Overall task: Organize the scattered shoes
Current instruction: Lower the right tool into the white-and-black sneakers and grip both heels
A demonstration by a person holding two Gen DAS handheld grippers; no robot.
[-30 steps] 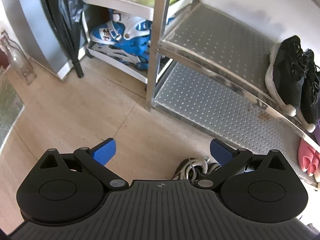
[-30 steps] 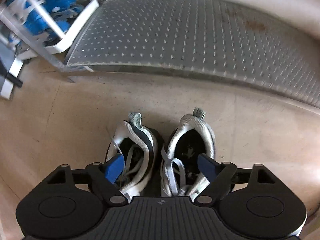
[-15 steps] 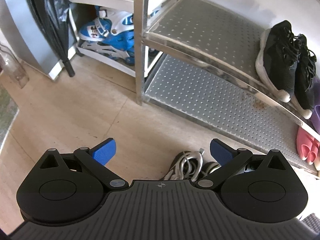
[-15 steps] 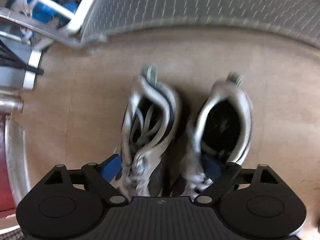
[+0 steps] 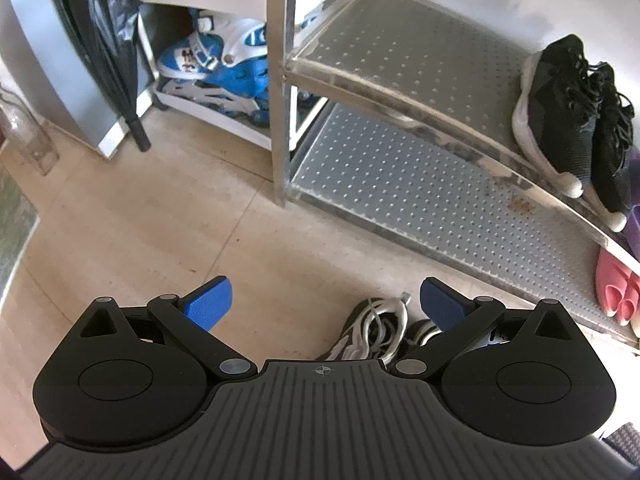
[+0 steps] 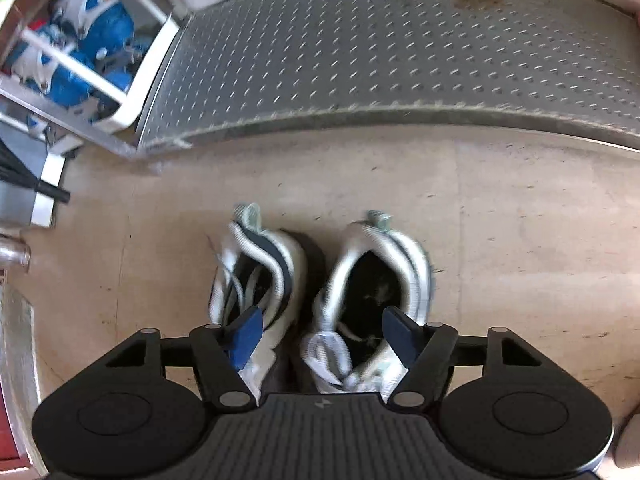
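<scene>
A pair of white and grey sneakers (image 6: 260, 264) hangs heels forward just above the tan floor, in front of the metal rack's lower shelf (image 6: 400, 40). My right gripper (image 6: 322, 332) has one blue finger inside each shoe and pinches their inner walls together. The shoes are slightly blurred. In the left wrist view the same sneakers (image 5: 376, 320) peek out under my left gripper (image 5: 326, 300), which hovers open over the floor with nothing between its fingers.
Black sneakers (image 5: 560, 112) sit on the rack's upper shelf, pink slippers (image 5: 616, 288) on the lower shelf (image 5: 420, 184) at the right. Blue and white skates (image 5: 216, 64) fill a white rack to the left. A black umbrella (image 5: 108, 40) and a glass bottle (image 5: 28, 136) stand further left.
My right gripper's fingers have drawn closer on the sneakers, and the pair has swung over the floor and back toward the lower shelf. The left gripper drifted slightly and stays open.
</scene>
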